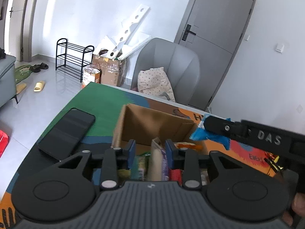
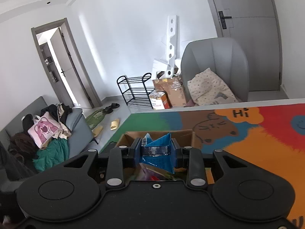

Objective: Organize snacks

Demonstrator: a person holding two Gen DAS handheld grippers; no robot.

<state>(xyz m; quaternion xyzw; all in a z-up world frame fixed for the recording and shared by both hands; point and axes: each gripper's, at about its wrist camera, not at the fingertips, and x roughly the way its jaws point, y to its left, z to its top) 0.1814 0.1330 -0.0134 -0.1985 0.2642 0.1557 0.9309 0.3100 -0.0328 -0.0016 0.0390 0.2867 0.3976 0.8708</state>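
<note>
Left tongs (image 1: 150,148): spread, pads clear of the upright pale snack packet (image 1: 157,158) between them.
Right tongs (image 2: 156,149): pinching a blue snack packet (image 2: 158,150).
Cardboard box (image 1: 152,126): just ahead of both tongs, on the desk (image 1: 99,95).
Phone (image 1: 66,133): left of left tongs.

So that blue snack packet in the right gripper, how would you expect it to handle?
Probably floppy: the blue packet creases and folds between the right gripper pads. Likely light, since its free end sticks out with only slight droop. The glossy film may be slippery, so a firm pinch seems wise.
</note>
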